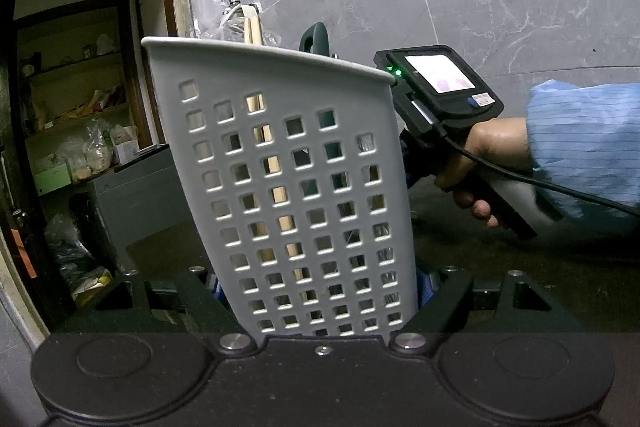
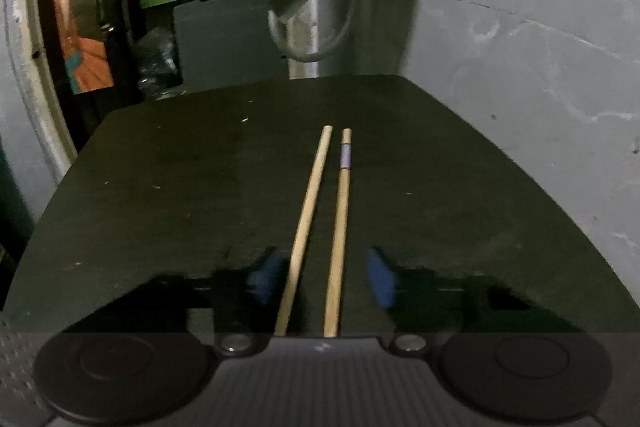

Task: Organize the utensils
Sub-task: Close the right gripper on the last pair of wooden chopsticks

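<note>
Left tongs (image 1: 324, 291) pinch the lower walls of a grey perforated utensil holder (image 1: 288, 163), held upright just above or on the dark counter (image 1: 500, 267); contact underneath cannot be told. Right tongs (image 2: 320, 275): blue pads (image 2: 262, 277) stand either side of two wooden chopsticks (image 2: 320, 227), not yet pressing on them, a gap showing on each side; the pads are blurred. The chopsticks lie side by side on the counter, pointing away from the camera, the right one with a pale band near its far end. Seen from the left wrist, the holder already carries contents: pale wooden sticks and a dark green handle (image 1: 316, 39) rise above the rim, more shapes show through the square holes. The person's right hand (image 1: 480, 171), in a blue sleeve (image 1: 584, 147), works its gripper just behind the holder. Judgement: task partly done, some utensils stowed; this pair remains to be gripped, lifted and dropped in. No other loose utensils show on the counter in view.
</note>
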A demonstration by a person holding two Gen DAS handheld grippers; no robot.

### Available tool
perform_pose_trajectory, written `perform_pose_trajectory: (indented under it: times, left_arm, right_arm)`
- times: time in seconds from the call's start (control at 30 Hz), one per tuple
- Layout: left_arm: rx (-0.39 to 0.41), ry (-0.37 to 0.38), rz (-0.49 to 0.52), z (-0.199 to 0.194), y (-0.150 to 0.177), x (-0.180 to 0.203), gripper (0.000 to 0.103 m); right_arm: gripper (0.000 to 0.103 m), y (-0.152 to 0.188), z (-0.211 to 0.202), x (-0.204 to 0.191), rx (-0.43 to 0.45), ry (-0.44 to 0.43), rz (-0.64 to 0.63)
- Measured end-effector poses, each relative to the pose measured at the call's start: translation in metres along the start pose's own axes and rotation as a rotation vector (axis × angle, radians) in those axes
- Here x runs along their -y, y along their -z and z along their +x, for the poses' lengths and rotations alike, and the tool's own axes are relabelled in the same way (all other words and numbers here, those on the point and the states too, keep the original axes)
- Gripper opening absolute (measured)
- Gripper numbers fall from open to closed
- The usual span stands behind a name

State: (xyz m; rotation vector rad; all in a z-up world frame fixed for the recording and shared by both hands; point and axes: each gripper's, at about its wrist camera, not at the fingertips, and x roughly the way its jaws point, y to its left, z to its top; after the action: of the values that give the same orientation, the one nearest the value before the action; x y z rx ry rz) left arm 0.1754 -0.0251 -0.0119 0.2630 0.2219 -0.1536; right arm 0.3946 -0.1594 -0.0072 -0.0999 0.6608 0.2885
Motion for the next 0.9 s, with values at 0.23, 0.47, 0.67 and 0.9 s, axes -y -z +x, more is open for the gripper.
perform_pose_trajectory:
  times: [0.23,0.47,0.67,0.9]
  left_arm:
    - [0.001,0.0,-0.001,0.0,0.0,0.0,0.081]
    - [0.001,0.0,-0.005,0.0,0.002,-0.002,0.08]
    - [0.0,-0.003,-0.009,0.001,0.003,-0.002,0.08]
    - [-0.003,-0.005,-0.011,0.001,0.003,0.0,0.08]
  right_arm:
    - [0.014,0.009,-0.011,0.002,0.002,0.004,-0.017]
    - [0.014,0.035,-0.044,0.012,-0.004,-0.026,-0.014]
    - [0.014,0.068,-0.087,0.014,-0.007,-0.052,-0.013]
    - [0.014,0.11,-0.135,0.005,0.014,-0.084,-0.013]
